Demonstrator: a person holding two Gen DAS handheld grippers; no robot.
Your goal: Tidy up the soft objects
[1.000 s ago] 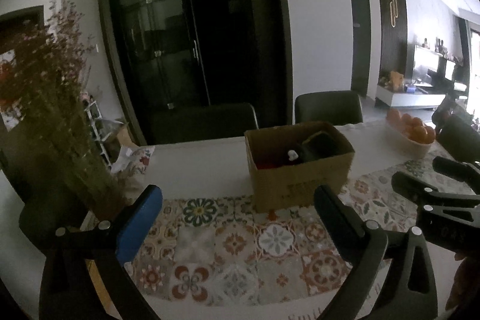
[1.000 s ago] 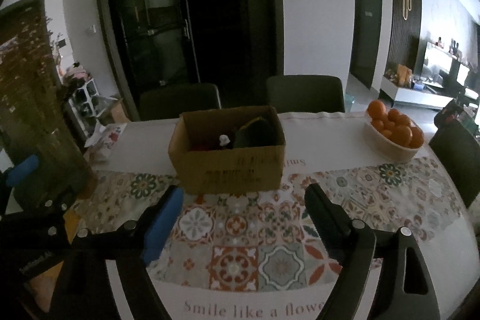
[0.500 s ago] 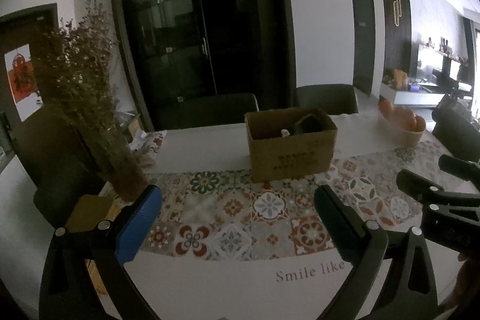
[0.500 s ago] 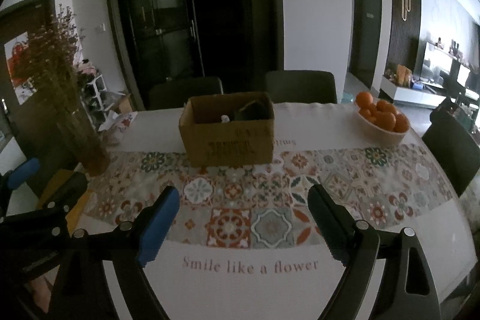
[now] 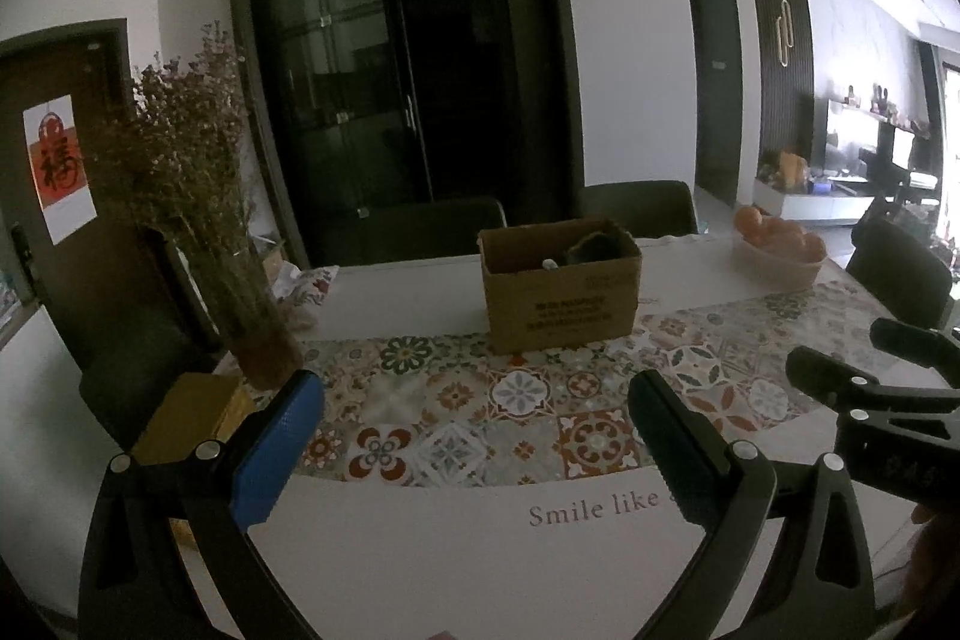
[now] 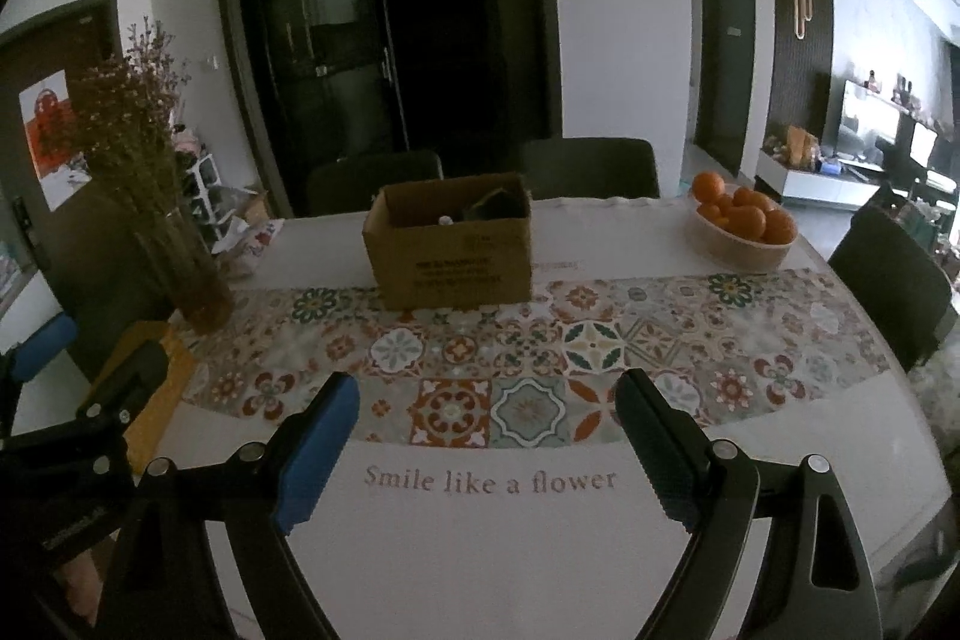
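With nothing soft left out on the patterned tile-print tablecloth (image 6: 528,340), the likely slip is reaching back toward the open brown cardboard box (image 6: 456,262) and knocking it, or the glass vase of dried flowers (image 6: 180,268), with a spread finger. Both tools are released: the left gripper (image 5: 474,436) and the right gripper (image 6: 486,436) stand wide apart and empty. The box (dark soft items sit inside) lies well ahead of both, across the cloth.
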